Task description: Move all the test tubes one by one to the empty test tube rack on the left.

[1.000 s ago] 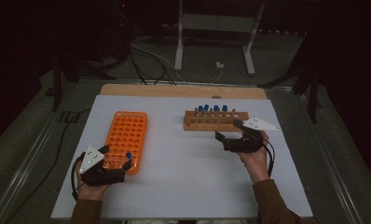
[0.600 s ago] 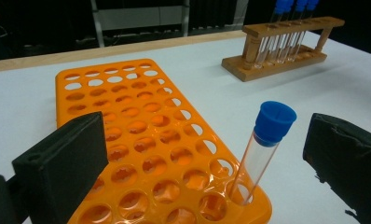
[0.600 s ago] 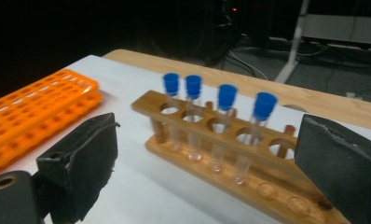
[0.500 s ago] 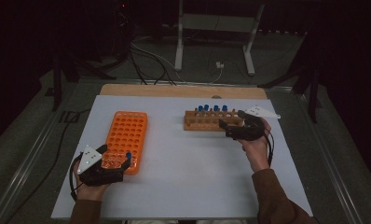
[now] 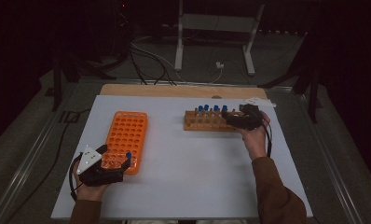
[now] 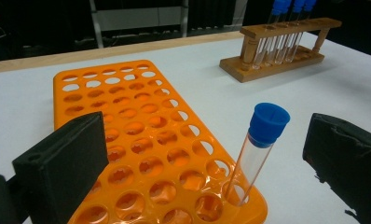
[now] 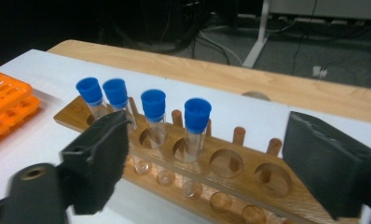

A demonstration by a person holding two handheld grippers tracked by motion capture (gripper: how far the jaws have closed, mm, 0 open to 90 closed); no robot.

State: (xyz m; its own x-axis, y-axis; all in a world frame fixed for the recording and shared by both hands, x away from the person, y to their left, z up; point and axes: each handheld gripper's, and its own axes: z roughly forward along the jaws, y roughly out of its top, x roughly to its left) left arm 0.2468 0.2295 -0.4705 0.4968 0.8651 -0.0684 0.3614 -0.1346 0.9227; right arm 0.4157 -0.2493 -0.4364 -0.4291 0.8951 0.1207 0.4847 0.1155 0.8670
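Blue-capped test tubes (image 7: 197,126) stand upright in the wooden rack (image 5: 207,122) at the desk's (image 5: 183,163) far right; the right claw (image 7: 207,163), jaws apart and just closing, straddles them; one tube (image 6: 260,147) leans in the orange rack's (image 5: 125,137) near corner between the left claw's (image 6: 197,172) parted jaws, untouched.

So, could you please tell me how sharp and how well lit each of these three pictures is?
High view: the white table is evenly lit, the room behind is nearly black, and detail is soft. Left gripper view: the capped tube and the orange rack are crisp, with small glints on the rack. Right gripper view: the wooden rack is sharp, while the near left finger is slightly blurred.
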